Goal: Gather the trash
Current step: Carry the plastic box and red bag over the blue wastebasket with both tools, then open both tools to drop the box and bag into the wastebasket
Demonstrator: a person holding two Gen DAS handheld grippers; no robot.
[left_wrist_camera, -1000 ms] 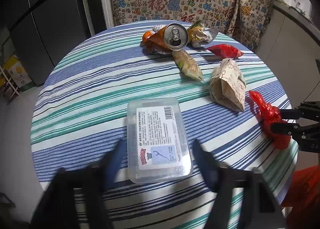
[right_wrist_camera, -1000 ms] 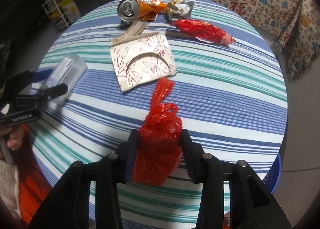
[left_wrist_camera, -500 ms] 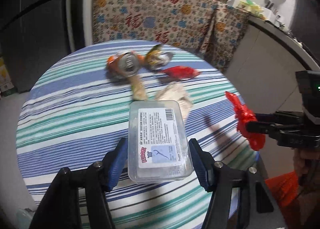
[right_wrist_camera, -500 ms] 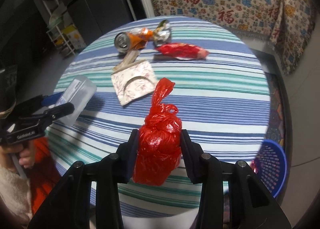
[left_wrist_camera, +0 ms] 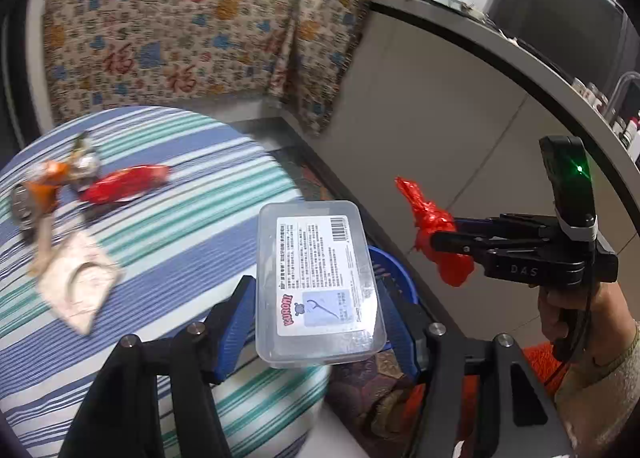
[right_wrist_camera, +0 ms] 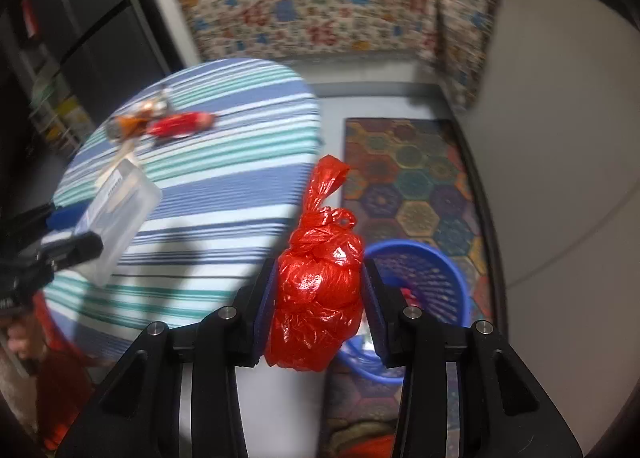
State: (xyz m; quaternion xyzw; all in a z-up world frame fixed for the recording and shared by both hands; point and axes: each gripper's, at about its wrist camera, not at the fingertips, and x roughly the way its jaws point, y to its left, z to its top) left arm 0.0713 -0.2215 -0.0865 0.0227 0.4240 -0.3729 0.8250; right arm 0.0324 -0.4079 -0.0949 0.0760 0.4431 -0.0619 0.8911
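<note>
Both loads are off the table so you can dump together — left gripper (left_wrist_camera: 316,298) pinches the box (left_wrist_camera: 318,286), right gripper (right_wrist_camera: 318,298) pinches the bag (right_wrist_camera: 318,298), near the basket (right_wrist_camera: 424,254).

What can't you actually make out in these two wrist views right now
- Blue basket: its contents in the right wrist view, hidden by the red bag and the right gripper; mostly behind the plastic box in the left wrist view.
- Trash left on the table: motion blur smears the can and wrappers in both views.
- Box label: print too small.
</note>
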